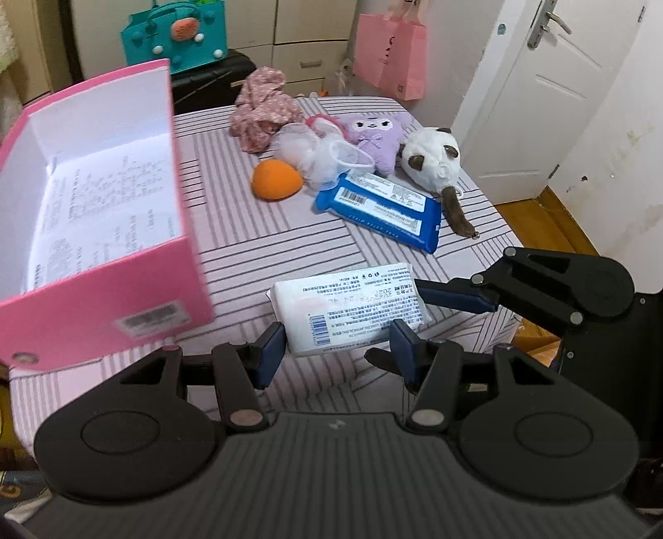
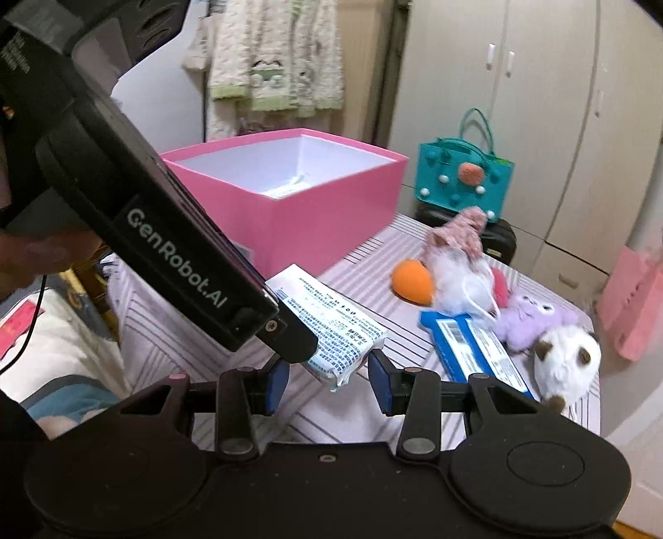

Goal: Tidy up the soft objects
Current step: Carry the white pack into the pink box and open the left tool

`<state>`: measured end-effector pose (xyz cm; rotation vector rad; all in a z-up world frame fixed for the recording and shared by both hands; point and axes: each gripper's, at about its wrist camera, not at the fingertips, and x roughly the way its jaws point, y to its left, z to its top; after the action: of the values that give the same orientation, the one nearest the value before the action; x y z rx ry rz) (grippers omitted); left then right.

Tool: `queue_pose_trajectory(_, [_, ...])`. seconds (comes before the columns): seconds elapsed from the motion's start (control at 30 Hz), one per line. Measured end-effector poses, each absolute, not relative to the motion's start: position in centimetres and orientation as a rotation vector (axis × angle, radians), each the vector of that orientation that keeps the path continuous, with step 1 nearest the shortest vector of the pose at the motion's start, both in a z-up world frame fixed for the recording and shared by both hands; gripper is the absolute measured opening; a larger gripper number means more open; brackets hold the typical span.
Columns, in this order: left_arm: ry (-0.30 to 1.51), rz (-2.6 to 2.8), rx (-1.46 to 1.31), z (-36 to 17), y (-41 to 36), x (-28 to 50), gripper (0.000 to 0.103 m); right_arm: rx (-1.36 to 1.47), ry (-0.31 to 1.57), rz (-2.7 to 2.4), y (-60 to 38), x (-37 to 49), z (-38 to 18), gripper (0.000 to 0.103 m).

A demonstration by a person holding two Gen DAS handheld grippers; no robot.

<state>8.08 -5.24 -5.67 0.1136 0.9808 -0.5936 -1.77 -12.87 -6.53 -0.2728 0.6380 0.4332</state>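
Note:
A white tissue pack [image 1: 348,307] lies on the striped cloth near the front edge. My left gripper [image 1: 337,354] is open, its blue pads on either side of the pack's near end. My right gripper [image 2: 327,383] is open too, just off the pack's [image 2: 331,331] other end; it shows in the left wrist view [image 1: 451,294] at the right. The open pink box [image 1: 103,232] stands to the left. Further back lie an orange sponge [image 1: 275,181], a blue wipes pack [image 1: 381,207], a purple plush [image 1: 375,139], a white plush [image 1: 433,159], a mesh puff [image 1: 315,153] and a floral cloth [image 1: 263,110].
The table ends close on the right, with wooden floor [image 1: 534,219] and a white door [image 1: 534,91] beyond. A teal bag [image 1: 178,35] on a black case and a pink paper bag [image 1: 393,54] stand behind the table. The left gripper's body [image 2: 136,215] crosses the right wrist view.

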Motion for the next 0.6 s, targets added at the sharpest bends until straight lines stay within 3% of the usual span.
queue_pose_trajectory(0.6, [0.862,-0.498,0.056,-1.0,0.8,6.9,0.052,-0.423,0.481,0.484,-7.5,-0.4,-2.1,0.047])
